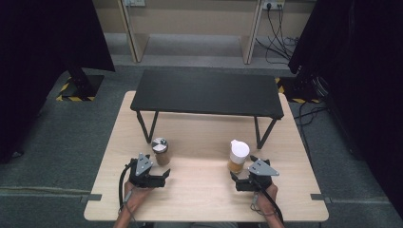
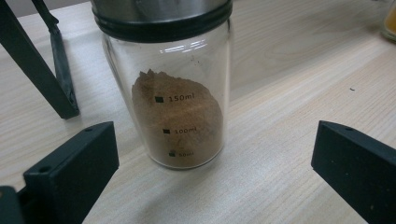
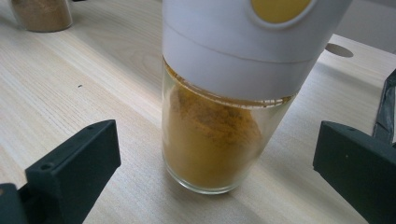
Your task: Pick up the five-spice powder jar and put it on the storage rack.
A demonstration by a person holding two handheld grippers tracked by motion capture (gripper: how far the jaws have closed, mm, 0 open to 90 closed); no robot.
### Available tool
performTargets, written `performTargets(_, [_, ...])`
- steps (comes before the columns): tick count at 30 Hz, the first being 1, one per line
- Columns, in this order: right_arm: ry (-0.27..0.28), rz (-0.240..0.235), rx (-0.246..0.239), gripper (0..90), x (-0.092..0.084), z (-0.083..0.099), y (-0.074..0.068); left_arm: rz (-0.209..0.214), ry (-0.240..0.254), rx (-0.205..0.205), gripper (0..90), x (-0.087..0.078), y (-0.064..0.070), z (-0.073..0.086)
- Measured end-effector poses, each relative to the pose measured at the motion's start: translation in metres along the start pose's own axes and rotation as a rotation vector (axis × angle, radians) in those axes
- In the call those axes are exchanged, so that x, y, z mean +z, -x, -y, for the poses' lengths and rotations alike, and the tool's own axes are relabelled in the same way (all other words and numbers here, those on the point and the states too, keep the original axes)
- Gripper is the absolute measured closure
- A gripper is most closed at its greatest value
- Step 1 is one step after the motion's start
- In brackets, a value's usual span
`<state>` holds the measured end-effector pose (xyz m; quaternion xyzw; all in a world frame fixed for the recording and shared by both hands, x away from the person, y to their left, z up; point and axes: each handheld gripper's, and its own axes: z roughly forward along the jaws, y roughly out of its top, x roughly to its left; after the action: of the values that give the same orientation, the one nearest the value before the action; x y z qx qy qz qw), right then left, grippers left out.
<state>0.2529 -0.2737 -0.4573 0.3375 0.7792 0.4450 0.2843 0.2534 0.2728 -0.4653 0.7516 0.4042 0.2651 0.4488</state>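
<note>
A glass jar of brown powder [image 1: 160,151] [image 2: 180,116] with a black and metal lid stands upright on the wooden table [image 1: 204,190], left of centre. My left gripper [image 1: 157,175] [image 2: 212,163] is open just in front of it, jaws wide and apart from the glass. To the right stands a glass jar of yellow powder [image 1: 237,156] [image 3: 219,135] with a white lid. My right gripper [image 1: 243,179] [image 3: 215,168] is open right before it, with the jaws on either side and not touching.
A low black shelf [image 1: 206,92] on thin black legs [image 2: 32,65] stands across the far half of the table. Grey carpet surrounds the table. Black curtains hang at both sides, and cables lie at the back right.
</note>
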Motion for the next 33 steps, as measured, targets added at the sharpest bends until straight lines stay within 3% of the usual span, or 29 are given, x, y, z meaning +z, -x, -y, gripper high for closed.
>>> performTargets(33, [-0.01,-0.002,-0.008,0.6,0.0011,-0.0017,-0.0004,0.003,-0.002,0.004,0.0,-0.0001,-0.0003,-0.0003])
